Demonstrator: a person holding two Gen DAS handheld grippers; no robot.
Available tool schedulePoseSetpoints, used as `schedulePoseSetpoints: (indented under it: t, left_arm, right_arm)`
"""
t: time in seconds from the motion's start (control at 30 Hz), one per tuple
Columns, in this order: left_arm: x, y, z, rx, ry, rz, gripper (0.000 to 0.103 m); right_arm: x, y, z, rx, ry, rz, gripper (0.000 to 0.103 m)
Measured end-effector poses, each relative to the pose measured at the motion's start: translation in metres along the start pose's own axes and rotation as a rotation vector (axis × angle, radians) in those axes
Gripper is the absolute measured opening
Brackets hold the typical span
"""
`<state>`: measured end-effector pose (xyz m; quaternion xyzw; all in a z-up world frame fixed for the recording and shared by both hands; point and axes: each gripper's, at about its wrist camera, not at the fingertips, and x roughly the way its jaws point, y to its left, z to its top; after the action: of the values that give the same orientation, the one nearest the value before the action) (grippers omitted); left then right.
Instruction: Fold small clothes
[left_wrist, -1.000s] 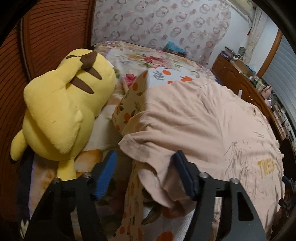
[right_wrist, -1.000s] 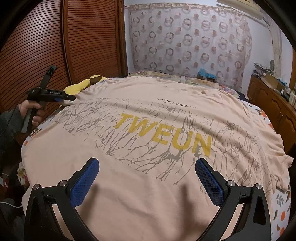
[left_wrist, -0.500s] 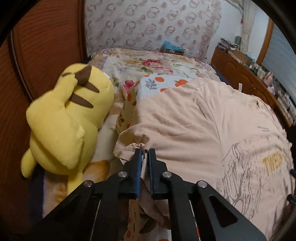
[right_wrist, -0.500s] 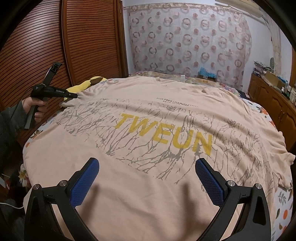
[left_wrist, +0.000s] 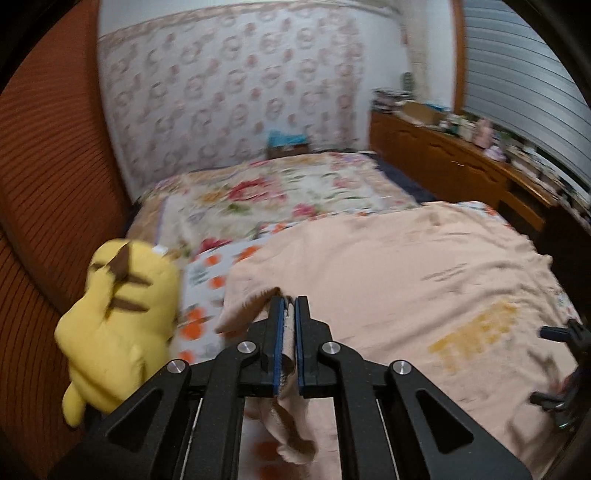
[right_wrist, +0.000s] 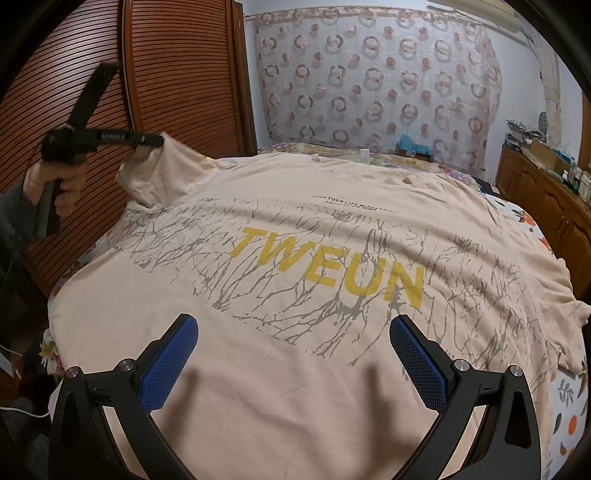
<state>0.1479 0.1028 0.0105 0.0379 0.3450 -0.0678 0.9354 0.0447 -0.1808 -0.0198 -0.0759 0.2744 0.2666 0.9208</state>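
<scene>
Here the peach T-shirt (right_wrist: 295, 258) lies spread face up over the bed (left_wrist: 280, 192), its yellow "TWEUN" print toward the middle. The left gripper (left_wrist: 289, 314) is clenched on the shirt's sleeve (right_wrist: 159, 173) at the left edge; its jaws have just been closing, and a fold of cloth is pinched between the blue pads, with more fabric hanging below them. In the right wrist view that sleeve is lifted clear of the bed, drawn up to the gripper's tip, while a hand (right_wrist: 55, 184) grips the handle. The right gripper (right_wrist: 293, 354) hovers over the shirt's near hem with its jaws wide apart, nothing between them. A yellow plush toy (left_wrist: 122, 314) sits beside the lifted sleeve.
</scene>
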Motion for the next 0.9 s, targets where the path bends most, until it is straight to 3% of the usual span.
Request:
schedulePoseSetpoints:
  t: [0.1,0.17,0.23,0.33,0.37,0.67,0.9]
  left_arm:
    - [-0.005,-0.029,0.001,0.059,-0.013,-0.022,0.018]
    - [-0.008,-0.035,-0.005,0.062,-0.016,-0.054,0.040]
    - [-0.011,-0.035,-0.014,0.044,-0.013,-0.084,0.047]
    - [-0.012,-0.035,-0.033,0.025,0.014,-0.048,0.073]
    - [-0.010,-0.032,-0.040,0.021,0.024,-0.034,0.077]
    - [0.026,0.004,-0.095,-0.080,0.166,0.043,0.077]
    - [0.031,0.010,-0.102,-0.127,0.175,0.025,0.080]
  right_arm:
    - [0.000,0.000,0.000,0.000,0.001,0.001,0.103]
    - [0.000,0.000,0.000,-0.003,0.001,0.000,0.103]
    - [0.000,0.001,-0.001,-0.005,0.001,0.000,0.103]
    - [0.001,0.002,0.000,-0.005,0.002,0.002,0.103]
    - [0.001,0.002,-0.001,-0.004,0.001,0.002,0.103]
    - [0.002,-0.001,0.001,0.010,0.009,0.014,0.103]
    - [0.001,-0.004,0.011,-0.015,0.012,0.042,0.099]
